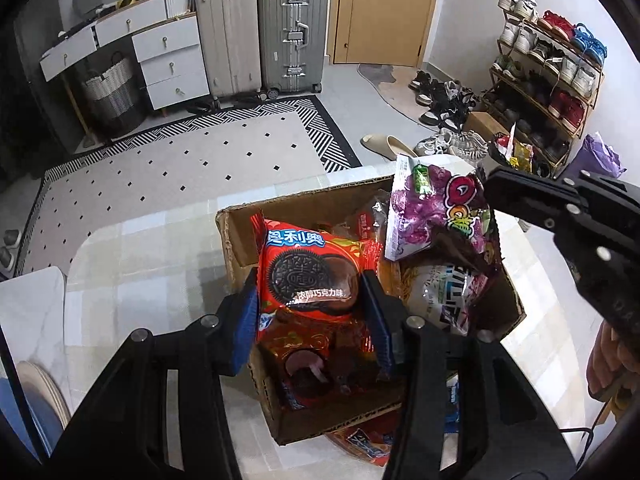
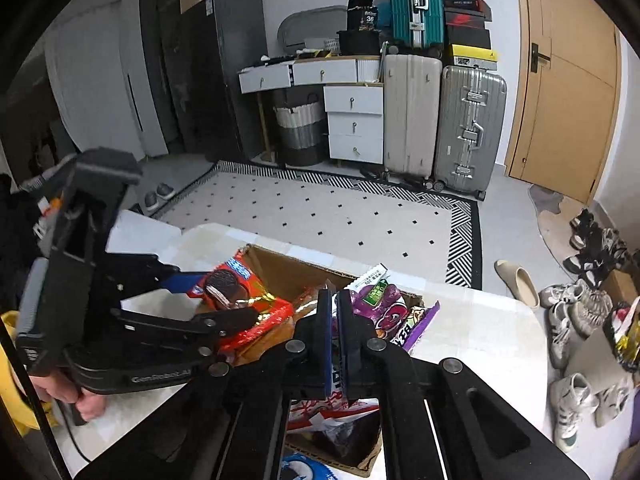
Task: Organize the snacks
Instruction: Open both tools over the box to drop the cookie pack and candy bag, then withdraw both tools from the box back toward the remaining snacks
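A cardboard box of snack packets sits on the white table. My left gripper is shut on a red Oreo packet and holds it over the box's left half; the packet also shows in the right wrist view. My right gripper is shut on a purple grape candy packet, held over the box's right half; this packet shows in the left wrist view. Below lie a white-and-black packet and more red packets.
A red-blue packet lies on the table by the box's near side. A patterned rug, suitcases, a white drawer unit and a shoe rack stand beyond the table. Shoes lie on the floor.
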